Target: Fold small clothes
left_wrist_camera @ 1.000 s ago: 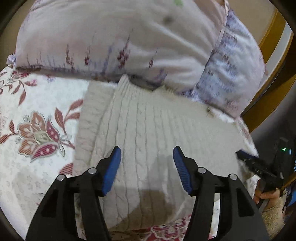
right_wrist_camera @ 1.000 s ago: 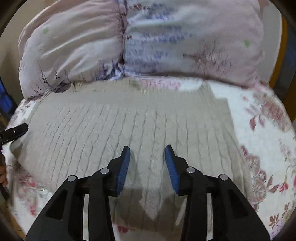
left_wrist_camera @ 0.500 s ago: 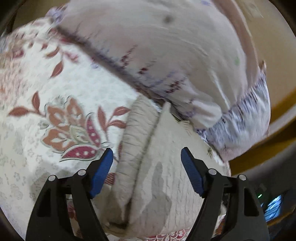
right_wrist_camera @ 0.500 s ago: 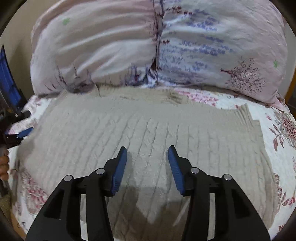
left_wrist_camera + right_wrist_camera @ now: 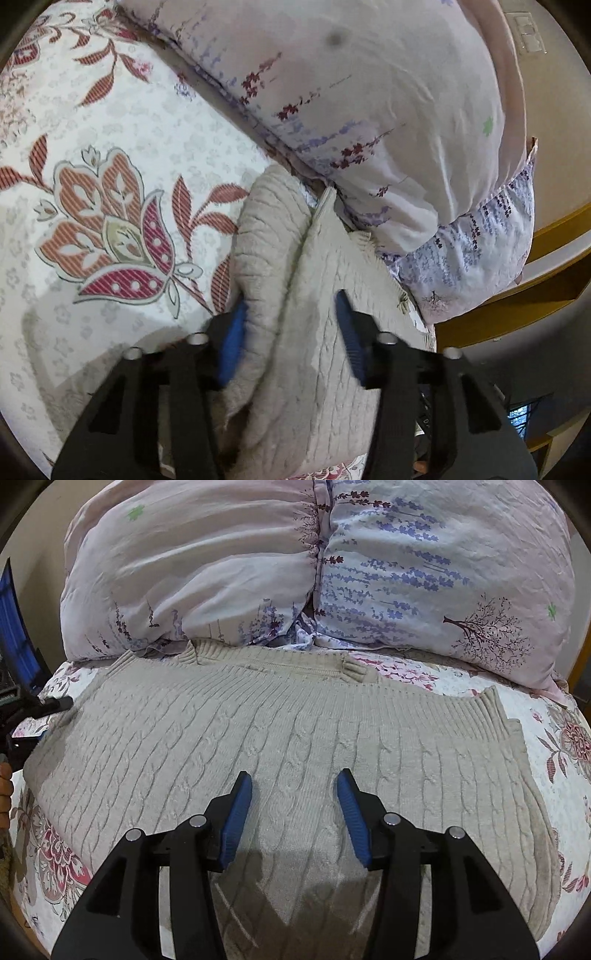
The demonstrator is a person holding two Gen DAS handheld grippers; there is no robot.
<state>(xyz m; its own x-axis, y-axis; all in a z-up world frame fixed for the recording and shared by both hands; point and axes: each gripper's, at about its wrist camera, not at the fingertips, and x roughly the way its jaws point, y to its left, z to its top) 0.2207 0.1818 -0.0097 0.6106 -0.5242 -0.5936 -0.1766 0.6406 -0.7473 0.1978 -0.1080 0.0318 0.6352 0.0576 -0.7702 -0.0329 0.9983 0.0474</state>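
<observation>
A beige cable-knit sweater lies flat on the flowered bedspread, its ribbed hem toward the pillows. My right gripper hovers open over the sweater's middle, with only flat knit under its blue pads. My left gripper is at the sweater's side edge. Its jaws are closing on a bunched fold of knit, and the fabric bulges over the left pad. In the right wrist view the left gripper shows at the sweater's left edge, with a person's hand behind it.
Two large pale floral pillows press against the sweater's far edge and also fill the top of the left wrist view. A wooden bed frame runs along the right. Flowered bedspread stretches left of the sweater.
The left gripper rolled and slid to the sweater's side edge, spread wide, then narrowed around the fold. The right gripper shifted over the sweater early on and its jaws widened a little.
</observation>
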